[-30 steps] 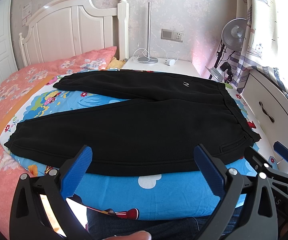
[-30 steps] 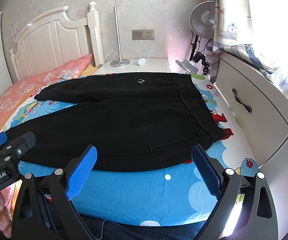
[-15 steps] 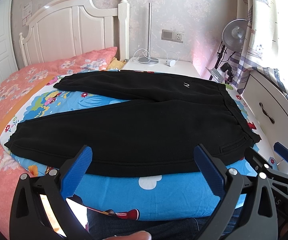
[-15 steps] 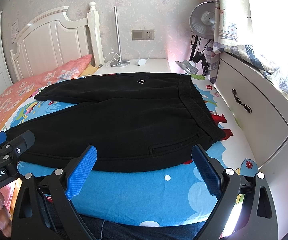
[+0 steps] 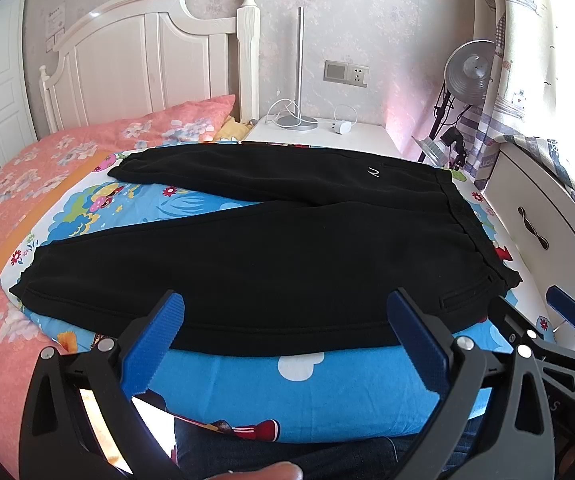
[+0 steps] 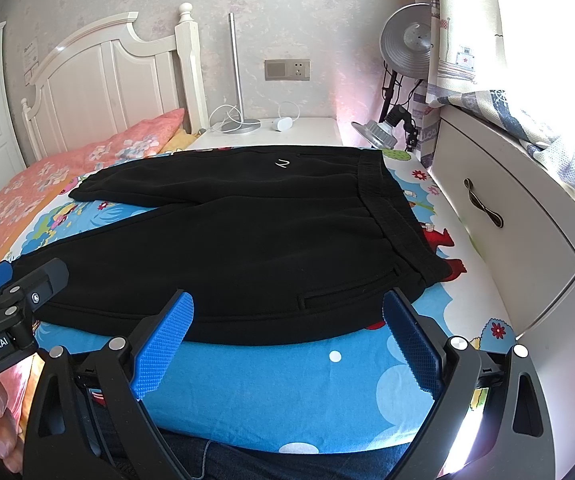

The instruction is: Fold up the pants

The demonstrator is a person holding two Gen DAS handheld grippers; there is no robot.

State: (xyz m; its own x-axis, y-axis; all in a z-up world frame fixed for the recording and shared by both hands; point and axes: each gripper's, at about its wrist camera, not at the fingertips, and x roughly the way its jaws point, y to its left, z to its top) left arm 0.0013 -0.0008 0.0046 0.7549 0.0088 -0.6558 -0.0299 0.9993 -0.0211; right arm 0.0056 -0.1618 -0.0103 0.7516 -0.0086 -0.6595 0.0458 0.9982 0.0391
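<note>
Hovering over the near edge of the bed (image 5: 327,396), both tongs, left (image 5: 287,344) and right (image 6: 287,344), are spread wide and holding nothing. The pants (image 5: 271,256) lie flat just ahead, long axis running left-right, waistband nearer the right tongs, cuffs toward the left. No containers here.

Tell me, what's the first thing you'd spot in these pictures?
The black pants grab the eye first, spread flat with legs apart across the bright blue cartoon sheet on the bed. Next come the two open hand-held grippers with blue pads at the near edge, the left hand-held gripper and the right hand-held gripper, neither touching the pants.
</note>
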